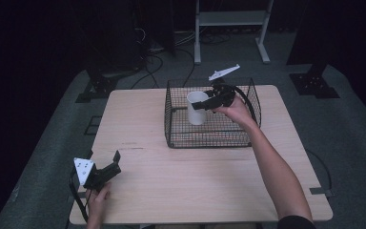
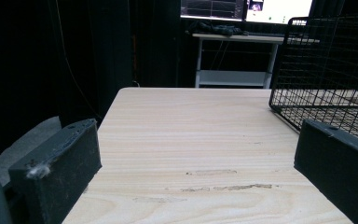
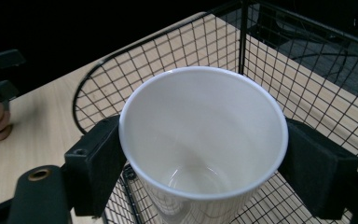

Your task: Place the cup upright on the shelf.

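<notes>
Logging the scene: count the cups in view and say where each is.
1. The white cup stands upright inside the wire basket, between the right gripper's jaws. It looks empty.

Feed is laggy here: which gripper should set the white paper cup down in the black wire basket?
Right. The right gripper already clamps the white paper cup upright inside the black wire basket. The left gripper is open, away near the table's front-left corner.

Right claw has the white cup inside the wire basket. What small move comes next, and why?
Probably lower it a little and open: the right claw grips the upright, empty white cup within the wire basket. Whether it touches the floor is unclear.
</notes>
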